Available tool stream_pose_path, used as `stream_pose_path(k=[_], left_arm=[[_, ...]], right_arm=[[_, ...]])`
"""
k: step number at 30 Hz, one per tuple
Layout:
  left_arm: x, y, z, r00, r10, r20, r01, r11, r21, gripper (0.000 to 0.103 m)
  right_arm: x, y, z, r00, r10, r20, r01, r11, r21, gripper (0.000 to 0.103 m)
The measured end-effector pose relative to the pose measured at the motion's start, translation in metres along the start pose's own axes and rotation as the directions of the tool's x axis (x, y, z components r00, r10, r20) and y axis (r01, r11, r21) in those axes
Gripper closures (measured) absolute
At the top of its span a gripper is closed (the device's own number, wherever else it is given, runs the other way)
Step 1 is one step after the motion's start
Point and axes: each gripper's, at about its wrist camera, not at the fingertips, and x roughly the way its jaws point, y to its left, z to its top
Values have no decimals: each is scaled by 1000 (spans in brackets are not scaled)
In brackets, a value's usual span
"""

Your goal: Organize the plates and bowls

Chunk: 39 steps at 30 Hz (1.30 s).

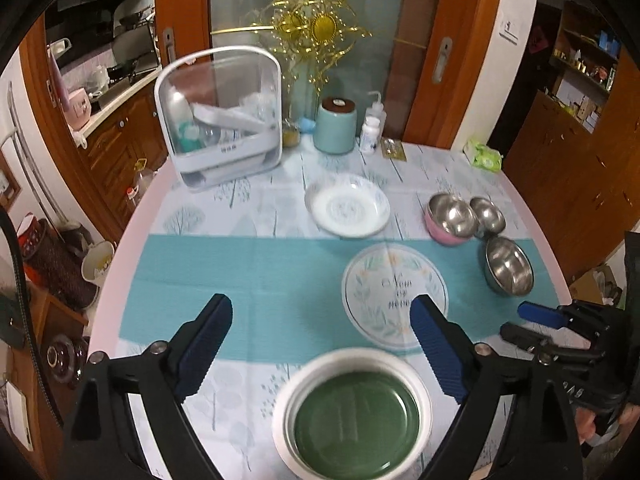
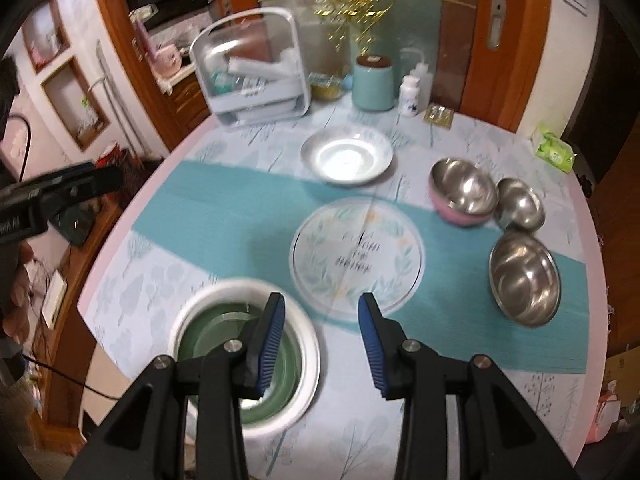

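A white bowl with a green inside (image 1: 352, 416) (image 2: 200, 340) stands on the near part of the round table (image 1: 240, 272). Beyond it lies a flat floral plate (image 1: 394, 284) (image 2: 356, 252), and farther back a white deep plate (image 1: 347, 205) (image 2: 347, 156). To the right sit a pink steel-lined bowl (image 1: 452, 218) (image 2: 460, 192), a small steel bowl (image 1: 488, 214) (image 2: 520, 202) and a larger steel bowl (image 1: 509, 266) (image 2: 524, 276). My left gripper (image 1: 320, 312) hangs wide open above the green bowl, holding nothing. My right gripper (image 2: 321, 304) is open and bare too, above the bowl's right rim.
At the back of the table stand a clear lidded rack (image 1: 224, 116), a teal canister (image 1: 335, 126), white bottles (image 1: 370, 134) and a green tissue pack (image 1: 484, 156). Wooden doors and cabinets ring the table. The table's pink edge curves close on the left and right.
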Motion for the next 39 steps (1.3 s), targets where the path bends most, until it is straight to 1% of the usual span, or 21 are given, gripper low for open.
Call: stream_pose_path(k=[3,7,11,16,19,24,28,31,35,39], left_arm=[[7,7,20,1000,-1,-8,1,1000,3,13],[24,14,48,1000,0,-31,1,1000,15,13],[46,18,76,999,5,-42,-4,999,40,13],[86,22,111,997,25,-71,-21,998,63,13],[121,25,129,994,35,-108,-25,996,91,13],[184,27,154,990,40,-136,-22,991,129,13],[238,27,164,985,19,-173,3,991,130,13],[278,28,166,979,-1,-206,27,992,124,13],[322,30,162,966,-27,-255,56,993,105,13],[360,33,156,951,-59,-303,83,994,70,14]], right_arm=[[-3,-12,23,1000,14,18,-15,999,48,63],[-1,-25,57,999,4,42,-8,995,96,63],[0,-37,86,997,-37,72,28,992,121,63],[14,-58,127,995,-63,80,49,985,166,63],[28,-65,146,995,-73,74,59,982,182,63],[71,-83,181,999,-36,34,27,974,226,63],[117,-97,203,999,-37,-3,37,966,256,63],[150,-103,210,998,-54,-34,61,964,257,63],[204,-117,211,992,-79,-103,105,956,275,63],[249,-127,206,984,-57,-171,108,945,308,63]])
